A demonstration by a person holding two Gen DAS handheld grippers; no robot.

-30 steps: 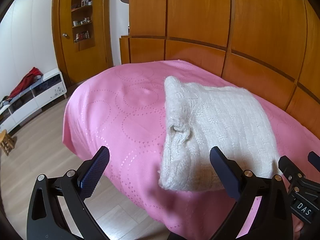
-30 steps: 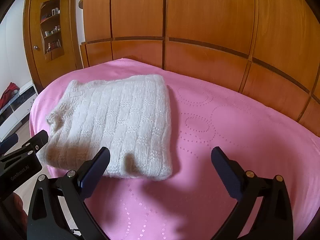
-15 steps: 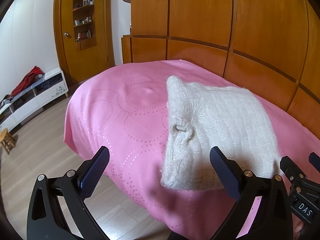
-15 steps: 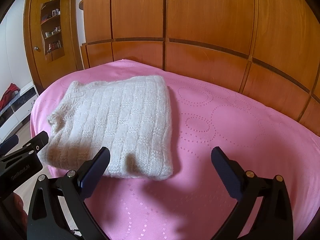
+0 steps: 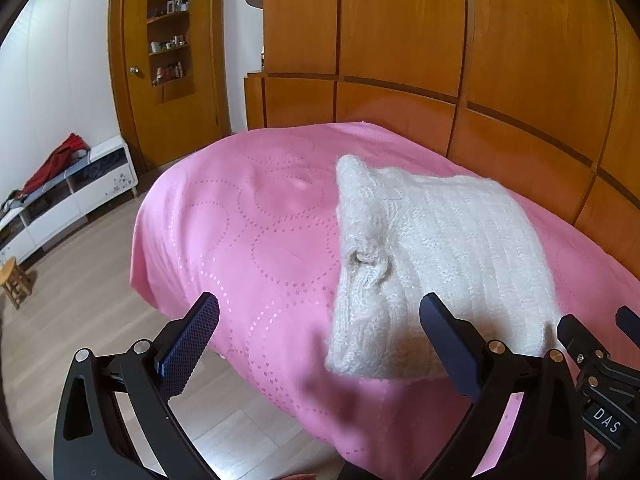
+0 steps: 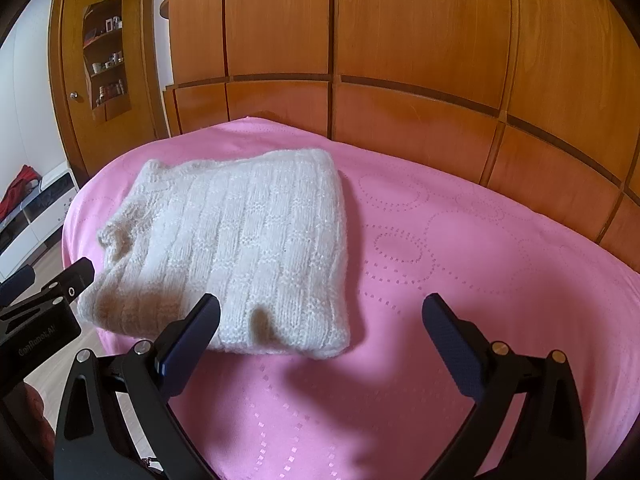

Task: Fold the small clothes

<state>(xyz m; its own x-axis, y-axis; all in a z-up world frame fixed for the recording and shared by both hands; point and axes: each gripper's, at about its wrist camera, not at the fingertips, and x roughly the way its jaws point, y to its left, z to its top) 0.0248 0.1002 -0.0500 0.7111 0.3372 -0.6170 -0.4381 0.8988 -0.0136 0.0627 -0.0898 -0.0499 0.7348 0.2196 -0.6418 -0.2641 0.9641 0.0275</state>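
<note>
A white knitted sweater (image 5: 432,256) lies folded into a thick rectangle on the pink bedspread (image 5: 248,240), near the bed's front edge. In the right wrist view the same sweater (image 6: 248,248) sits left of centre on the pink bedspread (image 6: 460,264). My left gripper (image 5: 320,340) stands open just short of the sweater's left front corner, holding nothing. My right gripper (image 6: 320,336) is open too, hovering over the sweater's right front corner and touching nothing. Each view shows the other gripper's body at its edge.
Wooden wall panels (image 6: 400,40) rise close behind the bed. To the left are a wooden door with a shelf niche (image 5: 168,60), a low white cabinet (image 5: 68,200) with red cloth on it, a small stool (image 5: 16,280) and wood flooring (image 5: 80,312).
Both grippers have pulled back slightly from the sweater and stayed open. The sweater has not moved.
</note>
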